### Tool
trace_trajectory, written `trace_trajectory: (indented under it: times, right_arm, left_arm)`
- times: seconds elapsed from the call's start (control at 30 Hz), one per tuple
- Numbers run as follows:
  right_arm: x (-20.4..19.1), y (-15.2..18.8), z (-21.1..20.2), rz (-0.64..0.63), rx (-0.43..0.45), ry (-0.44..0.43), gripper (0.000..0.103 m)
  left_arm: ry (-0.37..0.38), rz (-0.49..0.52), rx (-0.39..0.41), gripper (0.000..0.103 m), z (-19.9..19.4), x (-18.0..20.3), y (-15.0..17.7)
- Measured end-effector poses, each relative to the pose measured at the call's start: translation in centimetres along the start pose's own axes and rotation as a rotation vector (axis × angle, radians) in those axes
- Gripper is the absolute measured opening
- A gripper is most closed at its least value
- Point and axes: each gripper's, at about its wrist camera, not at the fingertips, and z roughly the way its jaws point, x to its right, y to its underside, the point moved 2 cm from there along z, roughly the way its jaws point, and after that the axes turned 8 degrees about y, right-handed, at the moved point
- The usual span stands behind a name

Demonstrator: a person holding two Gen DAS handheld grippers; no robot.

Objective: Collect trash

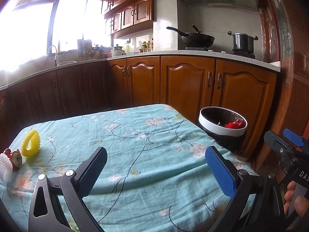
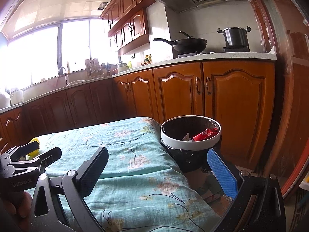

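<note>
A white-rimmed trash bin (image 1: 222,131) lined with a black bag stands off the table's right edge, with a red wrapper (image 1: 234,124) and a pale scrap inside. At the table's far left lie a crushed red can (image 1: 14,157), a white foam net (image 1: 4,167) and a yellow spiky ring (image 1: 30,143). My left gripper (image 1: 156,166) hovers open over the cloth, nothing between its fingers. My right gripper (image 2: 158,166) is open and empty at the table's right edge, just short of the bin (image 2: 190,145) and its red wrapper (image 2: 205,134). The left gripper (image 2: 41,148) partly hides the ring (image 2: 34,140).
A teal floral cloth (image 1: 135,135) covers the table. Wooden cabinets (image 1: 189,85) run behind under a counter with a wok (image 1: 197,38) and a pot (image 1: 242,41). A wooden door frame (image 1: 285,77) stands to the right. A person's fingers (image 1: 295,199) hold the right gripper's handle.
</note>
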Motion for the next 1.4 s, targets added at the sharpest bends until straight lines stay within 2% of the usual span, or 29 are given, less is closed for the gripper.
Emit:
trace_trajectory:
  times: [1.4]
  right_arm:
    - [-0.30, -0.11, -0.23, 0.001, -0.006, -0.014, 0.103]
  left_arm:
    - [0.011, 0.016, 0.008, 0.102, -0.03, -0.44, 0.17]
